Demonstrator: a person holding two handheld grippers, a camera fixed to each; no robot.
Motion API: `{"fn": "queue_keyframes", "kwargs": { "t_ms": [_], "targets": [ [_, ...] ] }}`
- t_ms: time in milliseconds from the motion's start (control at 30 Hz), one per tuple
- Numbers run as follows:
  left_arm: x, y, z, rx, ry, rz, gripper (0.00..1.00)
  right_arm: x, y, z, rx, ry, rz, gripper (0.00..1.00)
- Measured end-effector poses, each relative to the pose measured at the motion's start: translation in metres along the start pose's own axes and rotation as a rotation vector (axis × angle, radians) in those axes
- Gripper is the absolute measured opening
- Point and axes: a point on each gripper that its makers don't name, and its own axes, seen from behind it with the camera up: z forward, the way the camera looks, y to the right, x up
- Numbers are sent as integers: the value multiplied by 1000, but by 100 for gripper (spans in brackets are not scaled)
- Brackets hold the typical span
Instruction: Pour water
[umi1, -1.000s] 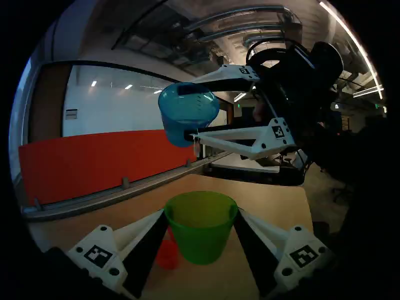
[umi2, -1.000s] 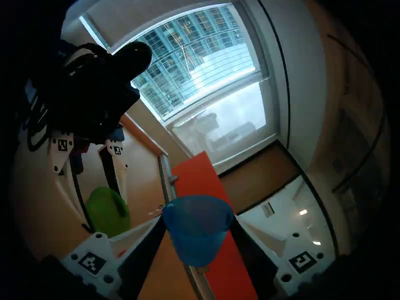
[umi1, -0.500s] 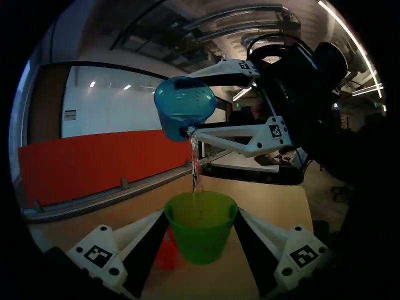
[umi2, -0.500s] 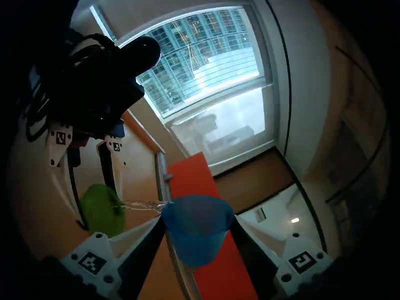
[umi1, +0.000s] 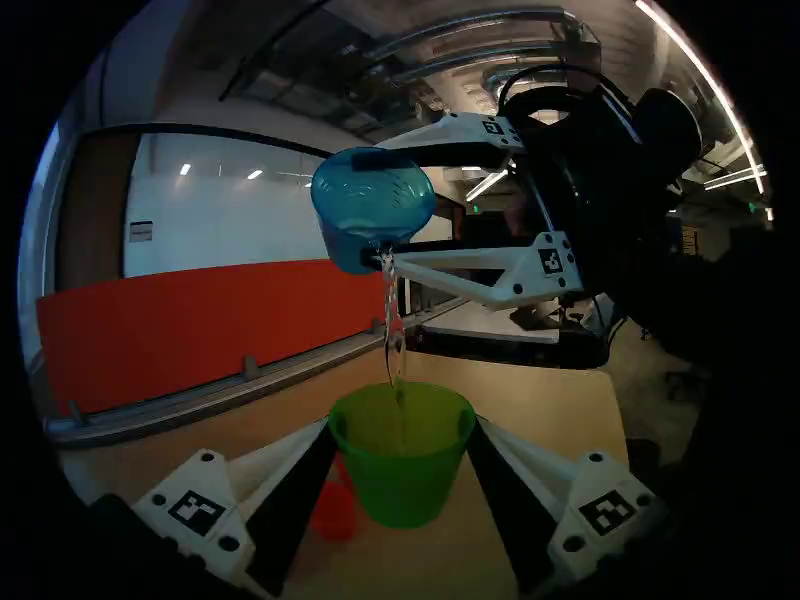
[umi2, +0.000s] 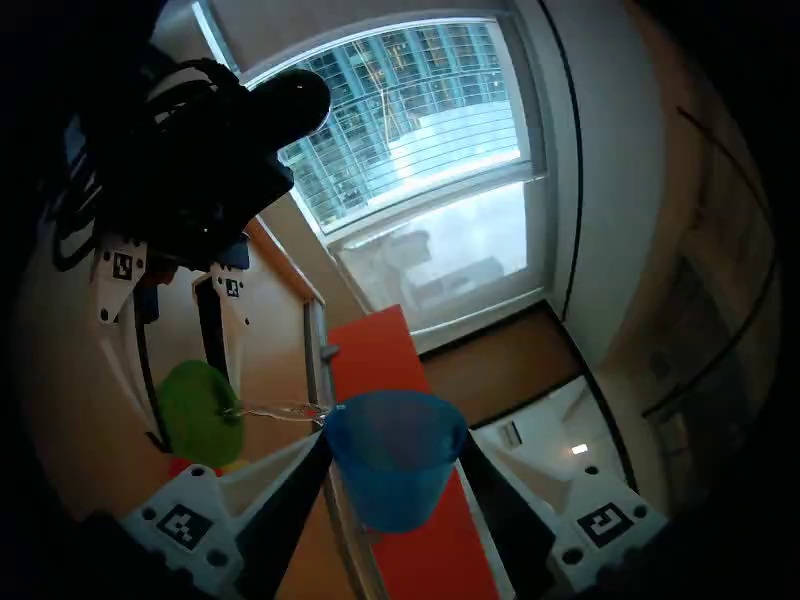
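Observation:
My left gripper (umi1: 402, 470) is shut on a green cup (umi1: 402, 462), held upright above the wooden table (umi1: 530, 390). Over it, my right gripper (umi1: 405, 215) holds a blue cup (umi1: 372, 208) tipped on its side. A thin stream of water (umi1: 391, 325) falls from the blue cup's rim into the green cup. In the right gripper view, the right gripper (umi2: 396, 480) is shut on the blue cup (umi2: 395, 470), and the water stream (umi2: 278, 410) runs to the green cup (umi2: 198, 412) held by the left gripper (umi2: 180, 385).
A small red cup (umi1: 335, 503) stands on the table just behind the green cup. An orange partition (umi1: 190, 325) runs along the table's far edge. A large window (umi2: 420, 150) fills the wall in the right gripper view. Dark chairs (umi1: 690, 380) sit past the table's right end.
The blue cup has tilted further. One second ago only a trickle left it; now a steady stream falls into the green cup. The green cup stayed still.

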Motion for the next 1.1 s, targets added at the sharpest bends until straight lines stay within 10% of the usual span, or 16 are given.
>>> {"fn": "queue_keyframes", "kwargs": {
  "t_ms": [1100],
  "targets": [
    [3,2,0,3,-3,10,87,1,21,1,-44,5,-134,91]
  ]
}}
